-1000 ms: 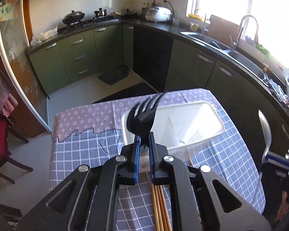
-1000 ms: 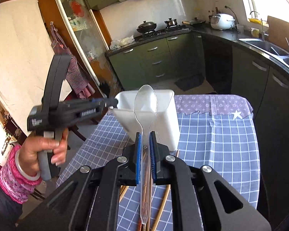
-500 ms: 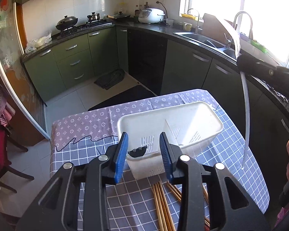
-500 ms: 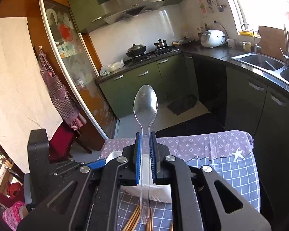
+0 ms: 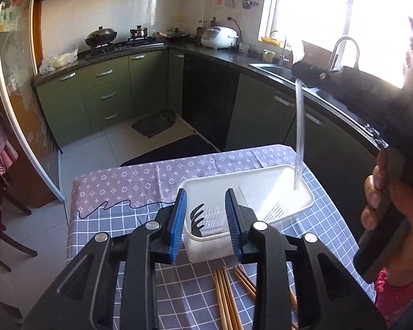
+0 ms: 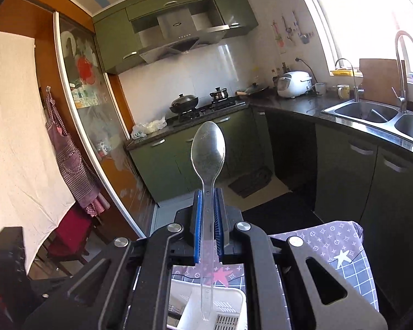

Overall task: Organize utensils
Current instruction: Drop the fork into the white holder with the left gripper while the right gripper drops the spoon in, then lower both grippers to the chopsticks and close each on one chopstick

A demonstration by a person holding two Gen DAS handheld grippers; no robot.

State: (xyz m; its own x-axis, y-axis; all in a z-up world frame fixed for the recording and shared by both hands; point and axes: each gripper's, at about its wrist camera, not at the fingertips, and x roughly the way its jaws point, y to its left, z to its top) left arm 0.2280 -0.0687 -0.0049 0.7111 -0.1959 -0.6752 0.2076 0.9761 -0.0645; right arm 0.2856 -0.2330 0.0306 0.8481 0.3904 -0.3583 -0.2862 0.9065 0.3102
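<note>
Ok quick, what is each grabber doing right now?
Left gripper: open, jaws closing a little, holding nothing; the black fork lies in the white basket.
Right gripper: shut on the clear spoon.

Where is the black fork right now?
In the left wrist view, the black fork sits inside the white basket's left compartment, behind the empty left gripper.

The left tool [image 5: 205,224] has let go of the black fork [image 5: 197,217], now lying in the white basket [image 5: 303,200]. The right tool [image 6: 207,220] has lifted its clear spoon [image 6: 208,148] over that basket.

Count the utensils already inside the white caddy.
1: a black fork in the white caddy's near compartment. The clear spoon hangs above it, still gripped; others may be hidden.
</note>
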